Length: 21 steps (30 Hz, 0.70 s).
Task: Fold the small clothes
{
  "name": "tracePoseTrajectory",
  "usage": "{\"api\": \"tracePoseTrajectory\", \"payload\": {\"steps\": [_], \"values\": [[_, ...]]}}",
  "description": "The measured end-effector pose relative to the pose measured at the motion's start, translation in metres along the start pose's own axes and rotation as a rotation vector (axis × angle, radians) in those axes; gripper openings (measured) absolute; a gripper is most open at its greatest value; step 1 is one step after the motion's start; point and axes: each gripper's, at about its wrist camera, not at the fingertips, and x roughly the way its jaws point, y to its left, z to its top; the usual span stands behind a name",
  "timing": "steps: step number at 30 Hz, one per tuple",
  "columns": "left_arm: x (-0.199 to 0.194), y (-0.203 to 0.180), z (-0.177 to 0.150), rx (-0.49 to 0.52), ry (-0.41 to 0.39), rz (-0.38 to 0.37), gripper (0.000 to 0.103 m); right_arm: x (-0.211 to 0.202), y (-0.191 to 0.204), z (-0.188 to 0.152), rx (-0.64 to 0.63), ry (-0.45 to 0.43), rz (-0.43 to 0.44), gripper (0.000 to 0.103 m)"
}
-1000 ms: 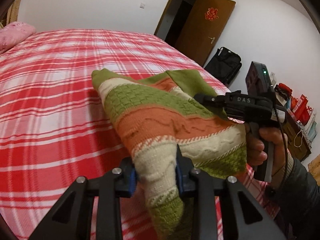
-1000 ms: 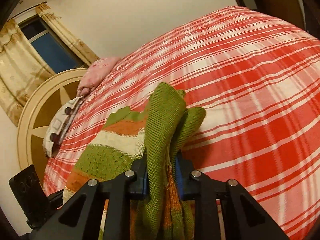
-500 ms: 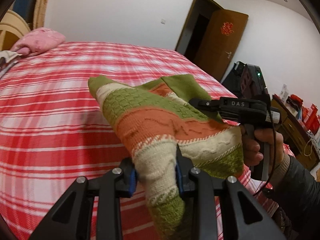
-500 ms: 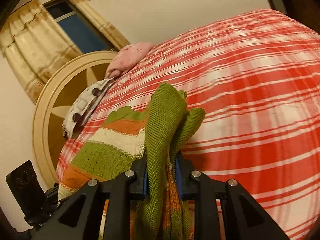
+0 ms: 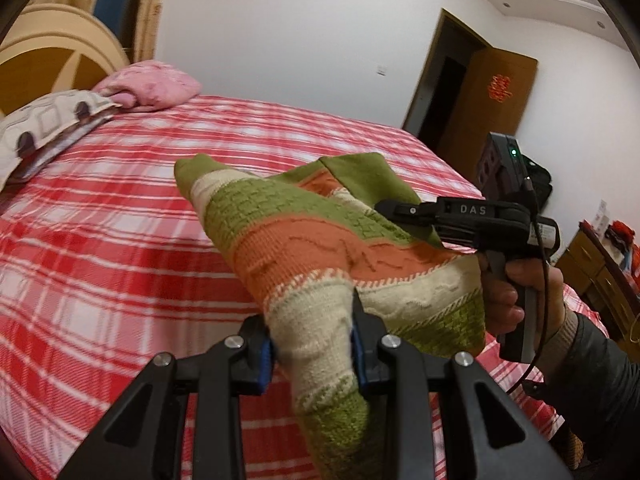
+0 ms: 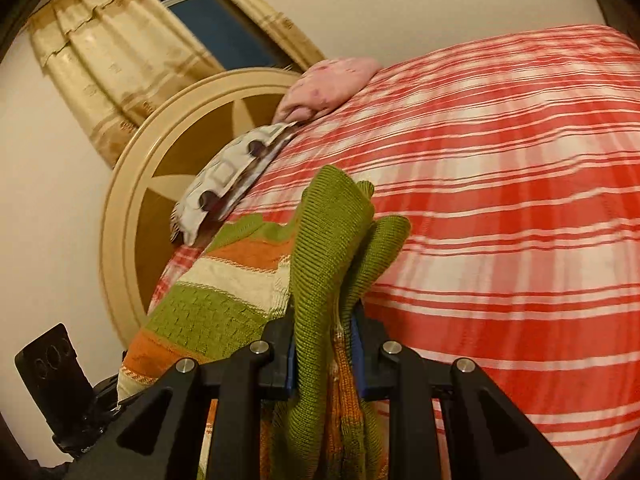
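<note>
Both claws clamped on sweater point(image 5: 320, 240)

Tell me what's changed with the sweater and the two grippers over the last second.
Both views swung toward the headboard and pillows, so the grippers turned that way together, carrying the striped sweater above the bed. Nothing was released: the left gripper and right gripper stay clamped on the same bunched folds.

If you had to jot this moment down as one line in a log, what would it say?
stage: mid-fold | striped knit sweater: held above plaid bed | left hand-held gripper: shut on sweater | right hand-held gripper: shut on sweater
</note>
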Motion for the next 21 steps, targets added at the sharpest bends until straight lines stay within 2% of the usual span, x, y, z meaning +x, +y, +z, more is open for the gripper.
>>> {"api": "tracePoseTrajectory", "payload": {"steps": [8, 21], "values": [[-0.018, 0.037, -0.017, -0.063, -0.014, 0.058, 0.031, 0.049, 0.039, -0.007, -0.035, 0.058, 0.049, 0.022], [-0.035, 0.082, -0.042, -0.139, -0.007, 0.145, 0.031, 0.114, 0.072, -0.018, -0.063, 0.155, 0.090, 0.022]]}}
